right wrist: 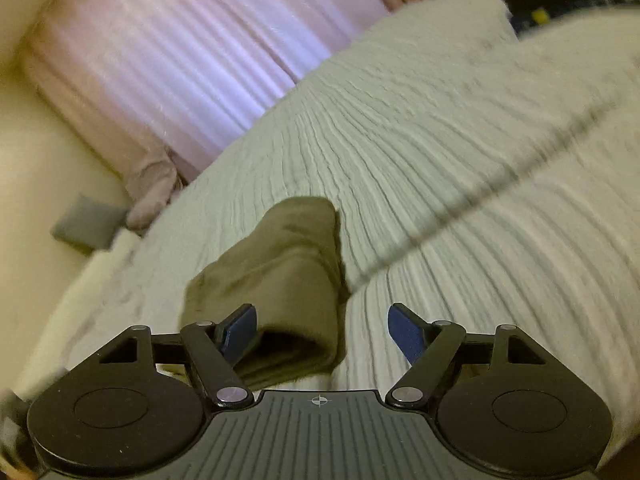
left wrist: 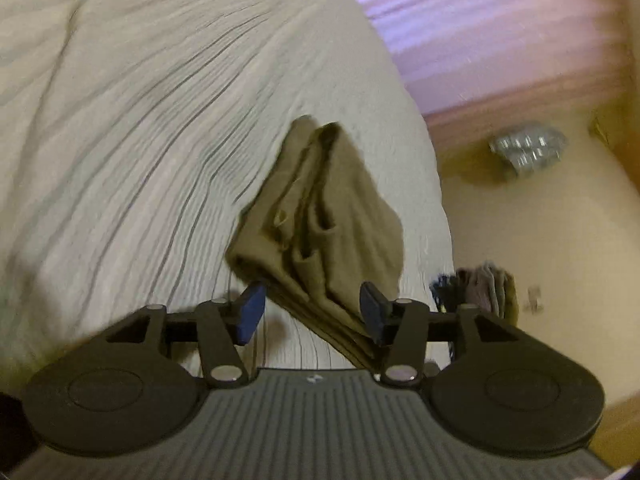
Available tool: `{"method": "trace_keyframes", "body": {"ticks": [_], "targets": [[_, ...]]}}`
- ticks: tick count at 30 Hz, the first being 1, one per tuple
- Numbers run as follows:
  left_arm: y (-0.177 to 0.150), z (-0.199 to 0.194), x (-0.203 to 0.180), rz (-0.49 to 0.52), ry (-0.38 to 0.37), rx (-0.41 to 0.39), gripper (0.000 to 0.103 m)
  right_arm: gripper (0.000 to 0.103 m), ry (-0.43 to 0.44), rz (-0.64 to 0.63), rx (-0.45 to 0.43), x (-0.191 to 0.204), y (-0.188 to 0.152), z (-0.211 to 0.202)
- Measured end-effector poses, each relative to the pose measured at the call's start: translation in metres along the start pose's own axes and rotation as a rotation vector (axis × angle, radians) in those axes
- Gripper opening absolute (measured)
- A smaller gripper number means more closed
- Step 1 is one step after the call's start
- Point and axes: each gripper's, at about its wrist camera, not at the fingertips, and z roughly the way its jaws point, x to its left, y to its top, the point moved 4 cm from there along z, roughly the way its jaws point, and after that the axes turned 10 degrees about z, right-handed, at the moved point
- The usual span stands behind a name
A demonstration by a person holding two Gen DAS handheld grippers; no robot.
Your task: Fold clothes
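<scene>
Folding step apparently finished: olive garment (left wrist: 320, 216) lying as a compact, layered bundle on the bed (left wrist: 140, 140), close to the bed's edge beside the curtain (left wrist: 480, 20). Left gripper (left wrist: 312, 312) with jaws released, bundle's near corner reaching between the blue pads (left wrist: 250, 312), perhaps brushing the right-hand one, not pinched. Right gripper (right wrist: 322, 334) likewise spread wide; garment's folded end (right wrist: 280, 280) under and just past the left-hand pad, gap between the jaws mostly over bare bedding. No grip on either side. Next move, by judgement: backing both grippers away without dragging cloth, or squaring the bundle, then reaching for another piece. More clothes (left wrist: 480, 288) heaped beyond the bed's edge.
</scene>
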Motion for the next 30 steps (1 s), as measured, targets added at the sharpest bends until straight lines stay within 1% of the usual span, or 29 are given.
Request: {"method": "trace_keyframes", "body": {"ticks": [2, 5, 8, 11, 14, 16, 18, 21, 23, 25, 26, 28, 29, 30], "targets": [[0.001, 0.008, 0.002, -0.032, 0.011, -0.029, 0.049, 0.076, 0.013, 0.055, 0.006, -0.006, 0.003, -0.006], [0.001, 0.021, 0.006, -0.105, 0.016, -0.053, 0.056, 0.076, 0.014, 0.083, -0.001, -0.01, 0.009, -0.015], [-0.001, 0.024, 0.004, -0.126, 0.034, -0.069, 0.058, 0.076, 0.008, 0.115, -0.008, -0.017, 0.013, -0.018], [-0.009, 0.027, 0.0, -0.129, 0.054, -0.077, 0.058, 0.076, 0.002, 0.151, -0.016, -0.024, 0.018, -0.018], [-0.018, 0.022, 0.001, -0.152, 0.06, -0.079, 0.059, 0.076, -0.009, 0.171, -0.025, -0.027, 0.026, -0.012], [-0.019, 0.022, 0.001, -0.144, 0.076, -0.085, 0.059, 0.076, -0.013, 0.18, -0.03, -0.026, 0.03, -0.005], [-0.019, 0.024, 0.009, -0.177, 0.091, -0.096, 0.058, 0.076, -0.01, 0.182, -0.029, -0.027, 0.035, -0.002], [-0.015, 0.032, 0.017, -0.239, 0.095, -0.121, 0.057, 0.076, 0.004, 0.186, -0.008, -0.028, 0.037, 0.005], [-0.014, 0.034, 0.016, -0.24, 0.097, -0.133, 0.058, 0.076, 0.024, 0.196, 0.027, -0.026, 0.036, 0.009], [-0.015, 0.036, 0.015, -0.227, 0.099, -0.142, 0.058, 0.076, 0.047, 0.213, 0.084, -0.025, 0.034, 0.014], [-0.015, 0.037, 0.015, -0.225, 0.098, -0.147, 0.056, 0.076, 0.061, 0.229, 0.113, -0.026, 0.032, 0.017], [-0.015, 0.038, 0.017, -0.228, 0.096, -0.155, 0.048, 0.076, 0.078, 0.271, 0.166, -0.029, 0.031, 0.022], [-0.013, 0.039, 0.019, -0.231, 0.09, -0.152, 0.036, 0.076, 0.072, 0.278, 0.183, -0.03, 0.031, 0.026], [-0.012, 0.04, 0.022, -0.234, 0.083, -0.149, 0.03, 0.076, 0.066, 0.272, 0.203, -0.03, 0.032, 0.029]]}}
